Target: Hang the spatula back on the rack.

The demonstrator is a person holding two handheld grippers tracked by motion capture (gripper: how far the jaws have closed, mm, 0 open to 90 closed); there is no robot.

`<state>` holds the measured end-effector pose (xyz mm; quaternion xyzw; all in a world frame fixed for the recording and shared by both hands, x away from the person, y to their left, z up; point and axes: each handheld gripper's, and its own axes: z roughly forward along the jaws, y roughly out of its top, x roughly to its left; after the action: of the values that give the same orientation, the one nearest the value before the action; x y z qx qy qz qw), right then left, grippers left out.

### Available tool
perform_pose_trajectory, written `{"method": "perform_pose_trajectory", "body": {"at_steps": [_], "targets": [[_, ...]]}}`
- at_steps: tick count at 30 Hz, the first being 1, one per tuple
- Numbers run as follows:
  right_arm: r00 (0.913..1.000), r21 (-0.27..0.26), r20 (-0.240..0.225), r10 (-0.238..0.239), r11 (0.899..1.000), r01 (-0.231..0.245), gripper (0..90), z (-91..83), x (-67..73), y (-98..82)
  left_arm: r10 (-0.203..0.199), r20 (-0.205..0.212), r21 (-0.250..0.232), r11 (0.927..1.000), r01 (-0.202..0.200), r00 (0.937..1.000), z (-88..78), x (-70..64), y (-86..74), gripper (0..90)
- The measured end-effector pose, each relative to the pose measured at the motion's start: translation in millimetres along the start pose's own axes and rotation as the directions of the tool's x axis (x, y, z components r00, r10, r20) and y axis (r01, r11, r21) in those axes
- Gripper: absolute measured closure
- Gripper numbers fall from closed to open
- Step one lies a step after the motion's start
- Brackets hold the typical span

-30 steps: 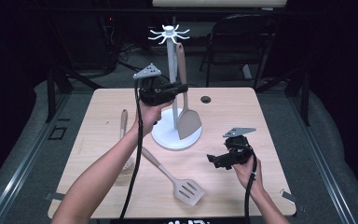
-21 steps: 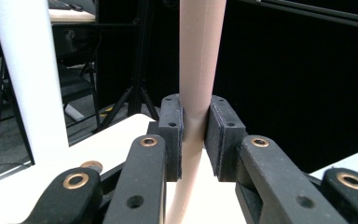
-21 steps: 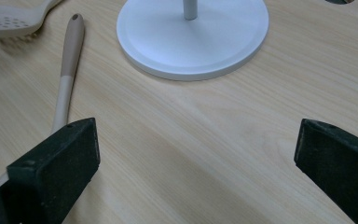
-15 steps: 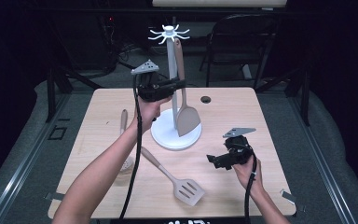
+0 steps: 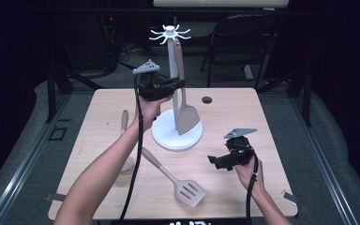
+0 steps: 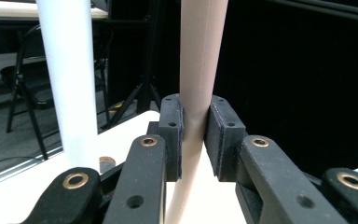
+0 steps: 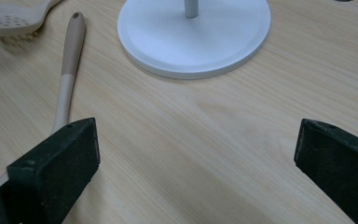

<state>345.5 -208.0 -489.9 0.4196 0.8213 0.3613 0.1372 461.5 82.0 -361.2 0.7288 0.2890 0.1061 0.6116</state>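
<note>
Left gripper (image 5: 177,84) still clamps spatula (image 5: 186,117) handle, lifted slightly vs. earlier; right gripper (image 5: 215,161) open, unmoved.

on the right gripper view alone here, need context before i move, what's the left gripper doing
Observer: The left gripper is shut on the handle of a solid turner beside the white rack's pole.
Operator: is the turner on a hook yet
Observer: Its handle top reaches up by the hooks; whether it hangs there I cannot tell.
Operator: what's that handle at my left
Observer: It belongs to a slotted turner lying flat on the table, its head towards the person.
Operator: anything else loose
Observer: A perforated spoon lies left of the rack's base.
</note>
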Motion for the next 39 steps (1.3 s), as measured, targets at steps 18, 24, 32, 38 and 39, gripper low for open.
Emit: {"method": "perform_pose_trajectory", "body": {"at_steps": [18,24,32,38,39], "targets": [[1.0000,0.007,-0.007,-0.002,1.000,0.002,0.0,1.1,0.8,-0.3,0.110,-0.104,0.021,0.9939,-0.108,0.9885,1.5,1.9,0.7,77.1],[1.0000,0.014,-0.006,-0.002,1.000,0.002,0.0,2.2,0.9,-0.5,0.119,-0.135,0.031,0.9927,-0.116,0.9837,1.7,2.3,1.8,76.5],[1.0000,0.022,-0.007,-0.003,1.000,0.003,0.0,2.8,0.5,-1.1,0.117,-0.153,0.049,0.9927,-0.111,0.9813,0.1,3.1,1.7,74.1],[1.0000,0.025,-0.007,-0.003,1.000,0.003,0.0,3.0,1.2,-1.0,0.115,-0.151,0.046,0.9930,-0.109,0.9819,-1.7,4.1,1.9,73.2],[1.0000,0.025,-0.007,-0.003,1.000,0.003,0.0,3.2,1.2,-1.0,0.114,-0.151,0.046,0.9930,-0.108,0.9820,-1.6,4.2,1.9,74.1]]}}
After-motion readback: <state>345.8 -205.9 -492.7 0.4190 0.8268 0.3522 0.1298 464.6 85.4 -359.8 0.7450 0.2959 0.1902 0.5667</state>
